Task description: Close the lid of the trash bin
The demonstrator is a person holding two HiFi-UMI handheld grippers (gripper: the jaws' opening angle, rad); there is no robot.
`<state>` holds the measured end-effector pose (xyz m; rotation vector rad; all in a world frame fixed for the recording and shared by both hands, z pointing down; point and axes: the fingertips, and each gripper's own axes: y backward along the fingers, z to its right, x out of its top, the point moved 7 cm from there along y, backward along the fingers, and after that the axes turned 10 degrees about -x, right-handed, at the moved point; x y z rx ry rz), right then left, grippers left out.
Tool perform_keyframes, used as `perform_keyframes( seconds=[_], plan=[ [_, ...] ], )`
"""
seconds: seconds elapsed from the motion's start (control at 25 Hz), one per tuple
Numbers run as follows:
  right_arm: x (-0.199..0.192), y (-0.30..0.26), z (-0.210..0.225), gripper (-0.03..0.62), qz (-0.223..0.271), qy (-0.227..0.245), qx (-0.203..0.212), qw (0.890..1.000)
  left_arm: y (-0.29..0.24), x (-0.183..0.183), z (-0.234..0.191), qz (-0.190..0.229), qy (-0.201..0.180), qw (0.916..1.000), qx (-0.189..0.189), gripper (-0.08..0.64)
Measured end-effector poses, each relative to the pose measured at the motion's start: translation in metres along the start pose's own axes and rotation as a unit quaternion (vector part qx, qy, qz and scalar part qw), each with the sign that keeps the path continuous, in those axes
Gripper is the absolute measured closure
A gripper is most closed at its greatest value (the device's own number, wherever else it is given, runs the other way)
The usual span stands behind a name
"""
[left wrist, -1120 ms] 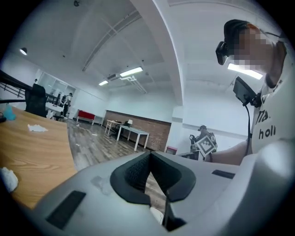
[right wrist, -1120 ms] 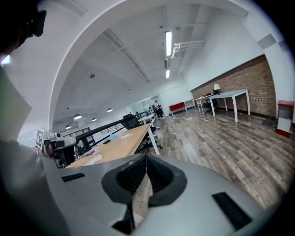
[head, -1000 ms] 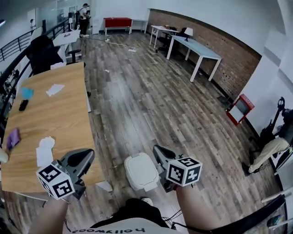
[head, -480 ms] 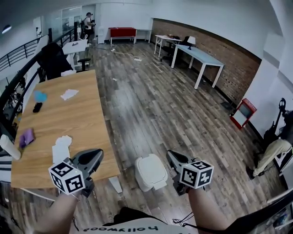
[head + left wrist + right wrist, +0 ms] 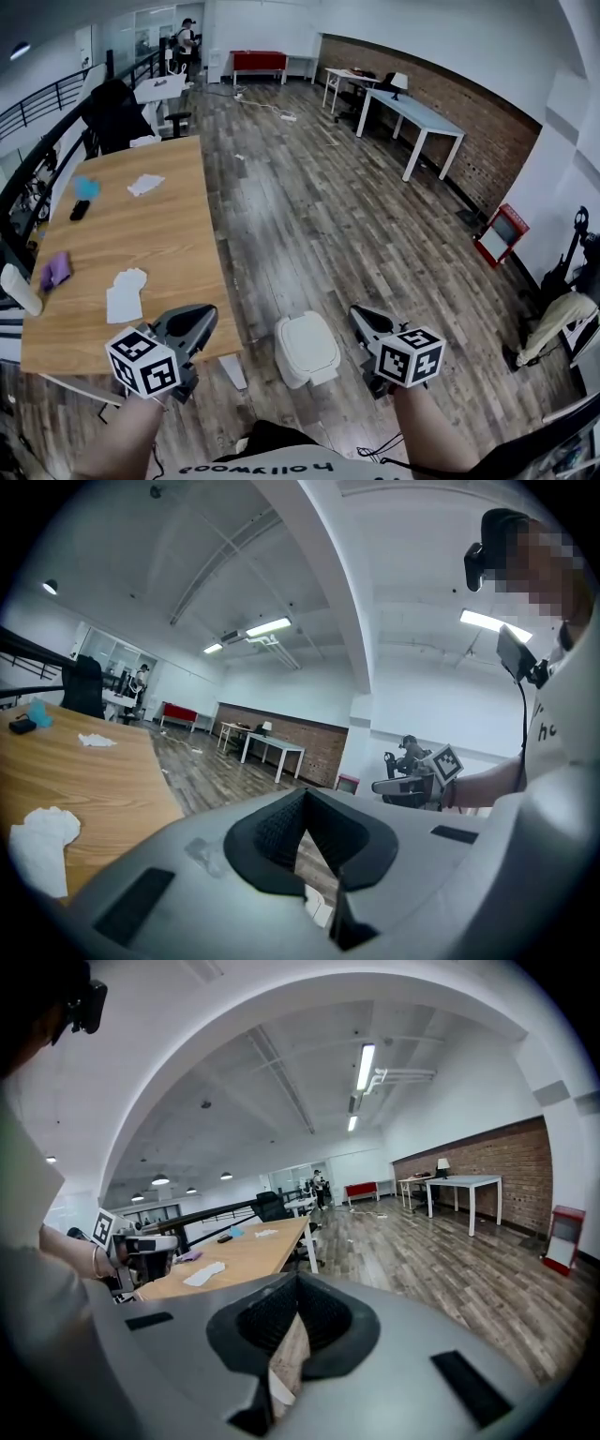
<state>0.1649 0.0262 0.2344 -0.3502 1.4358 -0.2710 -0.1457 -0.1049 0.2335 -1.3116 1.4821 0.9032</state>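
Observation:
In the head view a small white trash bin (image 5: 306, 349) stands on the wooden floor just in front of me, its lid lying flat on top. My left gripper (image 5: 194, 322) hovers to the bin's left, over the corner of the wooden table. My right gripper (image 5: 362, 322) hovers just right of the bin. Neither touches it. In the left gripper view the left gripper (image 5: 302, 803) has its jaws together with nothing held. The right gripper (image 5: 295, 1288) in its own view is likewise shut and empty. Each gripper view shows the other gripper far off.
A long wooden table (image 5: 122, 244) at the left carries paper sheets (image 5: 125, 294), a purple cloth (image 5: 54, 270) and a phone (image 5: 79, 209). A white sheet (image 5: 232, 372) lies on the floor beside the bin. White tables (image 5: 412, 117) line the brick wall. A red box (image 5: 503, 230) stands at the right.
The head view has shifted a little, so table and bin sit further right in the frame. Both grippers stay on either side of the bin; its lid looks flat throughout.

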Motion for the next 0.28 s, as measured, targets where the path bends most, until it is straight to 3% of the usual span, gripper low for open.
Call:
perform_keyframes(
  seconds=[0.28],
  plan=[
    [0.003,-0.001,0.015,0.581,0.002,-0.003,0.005,1.000,-0.019,0.008,0.012,0.007,-0.002,0.9999,-0.009,0.555]
  ],
)
